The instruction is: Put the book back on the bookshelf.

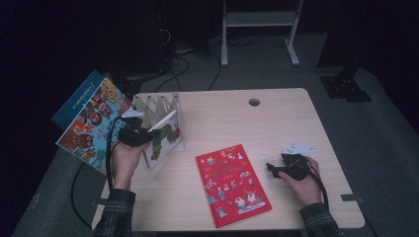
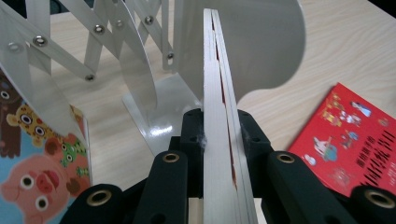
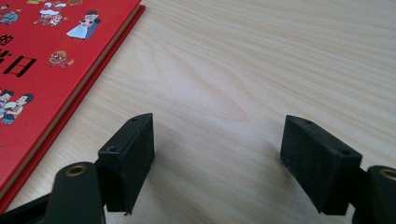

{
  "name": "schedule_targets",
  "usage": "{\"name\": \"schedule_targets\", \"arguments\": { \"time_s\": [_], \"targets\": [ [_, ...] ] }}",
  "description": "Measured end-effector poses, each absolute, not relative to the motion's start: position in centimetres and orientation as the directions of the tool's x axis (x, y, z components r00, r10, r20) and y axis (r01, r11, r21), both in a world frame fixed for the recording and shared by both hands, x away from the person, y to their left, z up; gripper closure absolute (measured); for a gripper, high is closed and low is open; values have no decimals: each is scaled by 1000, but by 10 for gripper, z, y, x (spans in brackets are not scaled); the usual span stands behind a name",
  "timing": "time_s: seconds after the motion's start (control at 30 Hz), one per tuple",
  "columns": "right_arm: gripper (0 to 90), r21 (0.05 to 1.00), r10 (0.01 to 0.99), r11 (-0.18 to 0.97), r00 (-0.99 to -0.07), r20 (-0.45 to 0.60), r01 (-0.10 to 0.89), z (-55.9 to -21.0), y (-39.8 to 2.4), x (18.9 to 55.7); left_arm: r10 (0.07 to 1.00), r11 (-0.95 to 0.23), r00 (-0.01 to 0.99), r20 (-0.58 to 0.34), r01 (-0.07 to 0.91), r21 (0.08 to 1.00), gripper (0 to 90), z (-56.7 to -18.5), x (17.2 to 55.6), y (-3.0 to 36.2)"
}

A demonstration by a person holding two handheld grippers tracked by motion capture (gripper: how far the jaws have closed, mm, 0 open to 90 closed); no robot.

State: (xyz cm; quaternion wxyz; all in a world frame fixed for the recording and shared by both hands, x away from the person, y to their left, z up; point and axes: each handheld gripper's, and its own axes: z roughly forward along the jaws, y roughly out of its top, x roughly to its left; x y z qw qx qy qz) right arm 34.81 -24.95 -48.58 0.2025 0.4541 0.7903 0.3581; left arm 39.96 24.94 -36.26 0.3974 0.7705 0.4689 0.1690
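At the left of the high view, the left gripper (image 1: pixel 140 136) is clamping a thin picture book (image 1: pixel 165 139) by its edge, its jaws closed tight on the pale page block. This book is standing nearly upright, leaning a little, with a white cover carrying what looks like a green caterpillar, though the dim light is making that hard to confirm. It is sitting just at the near end of a white folding rack (image 1: pixel 157 104), beside one of the rounded dividers (image 2: pixel 261 42). Behind the gripper, the person's left hand (image 1: pixel 126 160) is gripping from below, forearm rising from the bottom edge. Lower right, the right gripper (image 1: pixel 274 169) is resting low on the wooden table (image 1: pixel 276 118), its jaws standing wide apart with nothing between them. Beside it, at centre, a red book (image 1: pixel 232 183) is lying flat. Two more colourful books (image 1: pixel 91 118) are hanging off the upper left table edge.
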Motion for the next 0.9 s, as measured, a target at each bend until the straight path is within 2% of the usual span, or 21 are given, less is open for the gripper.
{"name": "schedule_targets", "arguments": {
  "time_s": [0.9],
  "targets": [
    [256,750,862,331,-508,6,572,-486,-249,348,895,-185,436,-96,558,809,754,-381,423,236]
  ]
}}
